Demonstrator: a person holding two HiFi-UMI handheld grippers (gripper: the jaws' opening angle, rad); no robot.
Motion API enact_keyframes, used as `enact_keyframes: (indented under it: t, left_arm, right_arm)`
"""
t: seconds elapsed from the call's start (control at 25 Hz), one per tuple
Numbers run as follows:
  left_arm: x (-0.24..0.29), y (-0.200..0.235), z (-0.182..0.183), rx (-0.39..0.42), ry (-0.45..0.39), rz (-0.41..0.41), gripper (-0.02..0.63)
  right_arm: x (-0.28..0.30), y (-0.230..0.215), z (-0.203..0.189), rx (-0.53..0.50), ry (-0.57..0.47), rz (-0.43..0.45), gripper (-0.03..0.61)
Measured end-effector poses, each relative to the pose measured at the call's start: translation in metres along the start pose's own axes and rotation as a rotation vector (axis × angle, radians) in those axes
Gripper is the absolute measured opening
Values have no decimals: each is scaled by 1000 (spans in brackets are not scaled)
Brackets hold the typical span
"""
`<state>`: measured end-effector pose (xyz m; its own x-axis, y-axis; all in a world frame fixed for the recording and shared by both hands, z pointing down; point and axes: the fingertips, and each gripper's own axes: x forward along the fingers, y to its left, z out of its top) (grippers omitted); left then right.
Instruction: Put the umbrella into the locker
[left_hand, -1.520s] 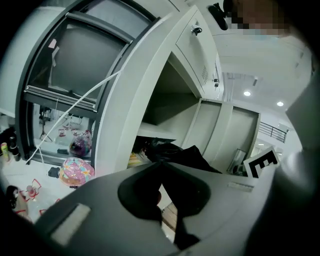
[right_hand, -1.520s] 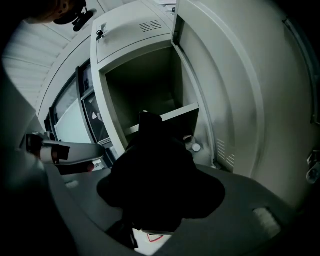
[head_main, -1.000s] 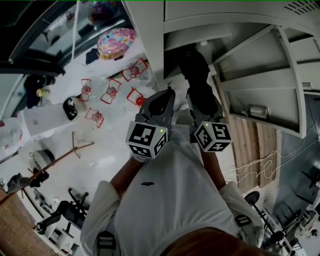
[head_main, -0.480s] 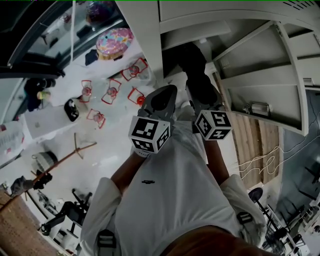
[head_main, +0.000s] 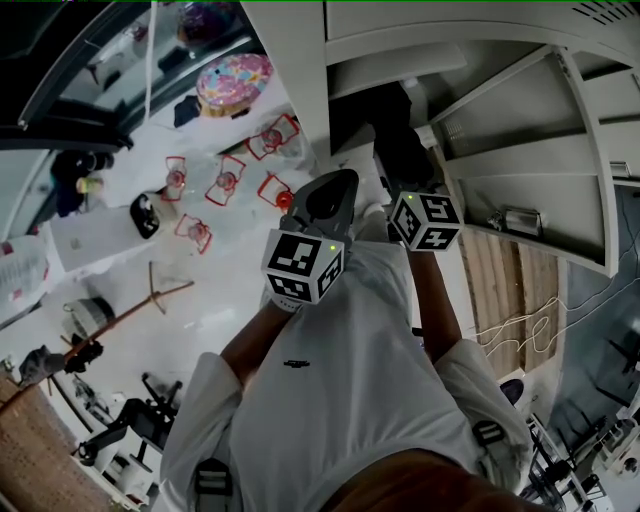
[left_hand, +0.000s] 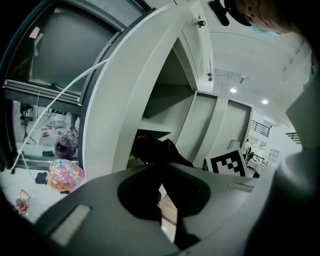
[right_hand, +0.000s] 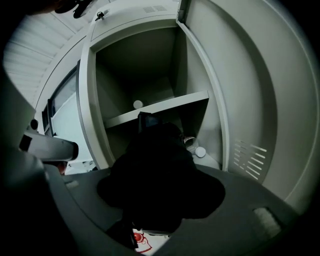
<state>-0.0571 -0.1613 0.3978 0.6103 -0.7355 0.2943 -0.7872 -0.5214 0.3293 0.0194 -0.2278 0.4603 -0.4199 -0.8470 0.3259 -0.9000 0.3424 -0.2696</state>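
Umbrella (right_hand: 155, 134), black, folded, tip inside locker (right_hand: 235, 105)
Right claw (right_hand: 159, 200) grips it, long axis pointing ahead under shelf (right_hand: 165, 111); left claw (left_hand: 161, 196) closed, empty, alongside.

From here I see a glossy white floor (head_main: 205, 315) spreading toward nine o'clock, a dark grey-framed window (head_main: 70, 60) at eleven, pale wooden planking (head_main: 497, 285) at three, and small round ceiling lights (left_hand: 233, 90) glowing.

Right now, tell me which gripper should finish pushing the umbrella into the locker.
Right. The right gripper is shut on the black umbrella, whose front end reaches into the open locker. The left gripper holds nothing and hangs beside the opening.
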Motion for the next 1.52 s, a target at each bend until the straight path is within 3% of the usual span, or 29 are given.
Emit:
enact_keyframes:
  t: [0.96,1.24,1.52]
  left_arm:
    - [-1,-2,-1,-8,0,8,12]
    - [-1,3,0,-12,1,10,12]
    - [4,4,2,-13,7,-4,12]
  right_arm:
    - [91,-17,-1,-75,33,31,247]
    - [122,-27,-12,-90,112,12,249]
    - [144,-25,-8,-108,163,57,258]
